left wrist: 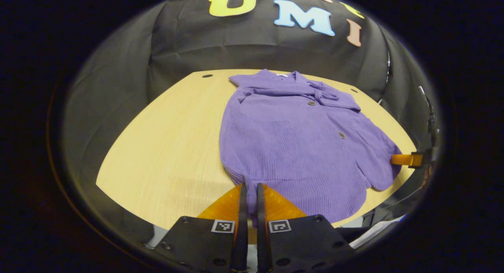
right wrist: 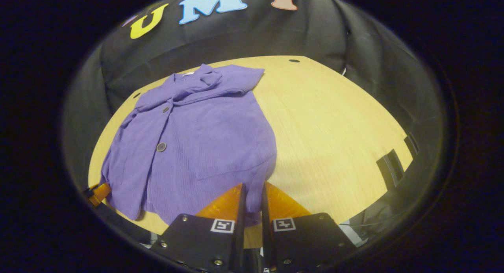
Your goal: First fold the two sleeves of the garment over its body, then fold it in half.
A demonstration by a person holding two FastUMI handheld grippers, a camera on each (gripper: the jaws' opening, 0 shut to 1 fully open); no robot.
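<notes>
Purple garment (left wrist: pixel 299 139) lies on the wooden table (left wrist: pixel 165 147); the left gripper (left wrist: pixel 249 188) and right gripper (right wrist: pixel 252 188) each pinch its near hem.

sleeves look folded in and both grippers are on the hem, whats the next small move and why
Probably lift the hem together and carry it toward the collar: both sleeves already lie across the cardigan, and the left gripper and right gripper each pinch its near edge.

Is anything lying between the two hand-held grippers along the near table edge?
The cardigan's hem, in both views; the left hand-held gripper and right hand-held gripper each pinch it.
</notes>
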